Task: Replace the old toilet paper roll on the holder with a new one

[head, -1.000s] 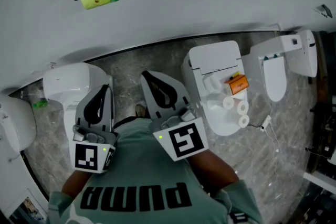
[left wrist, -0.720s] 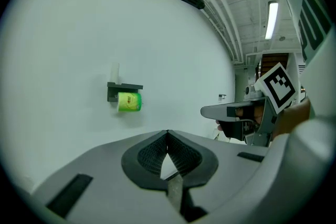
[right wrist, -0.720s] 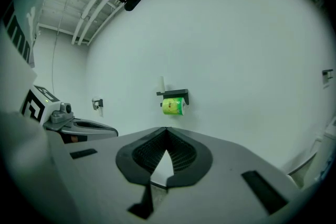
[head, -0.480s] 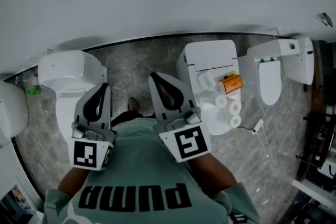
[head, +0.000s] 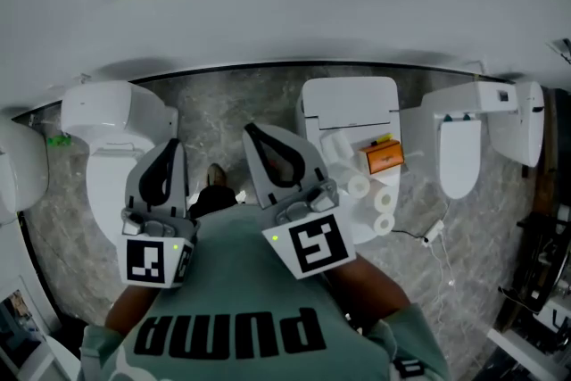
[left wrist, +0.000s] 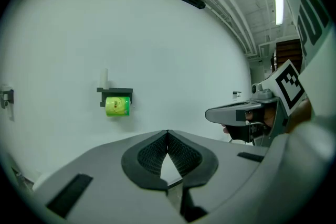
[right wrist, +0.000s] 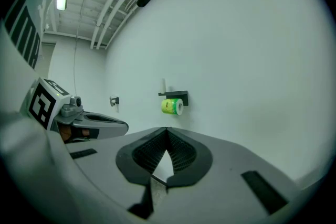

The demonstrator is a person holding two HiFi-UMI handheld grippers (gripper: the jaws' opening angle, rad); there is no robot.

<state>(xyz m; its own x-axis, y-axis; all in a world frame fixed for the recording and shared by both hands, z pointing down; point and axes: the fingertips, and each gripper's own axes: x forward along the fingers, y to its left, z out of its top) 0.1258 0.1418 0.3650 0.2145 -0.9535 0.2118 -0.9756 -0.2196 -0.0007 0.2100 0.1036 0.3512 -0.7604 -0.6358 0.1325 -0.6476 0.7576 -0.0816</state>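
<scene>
Both pairs of fingers are pressed together with nothing between them. Our left gripper and right gripper sit side by side close to our chest, aimed at the white wall. A green-wrapped roll hangs on the black holder there, well apart from both grippers. We cannot tell whether it is the old roll awaiting removal or the new one already fitted. Any grasp from here, we judge, needs the jaws opened first and only a light squeeze on soft paper. Only the head view shows white rolls and an orange box on a closed toilet. The gripper views show the holder face-on.
</scene>
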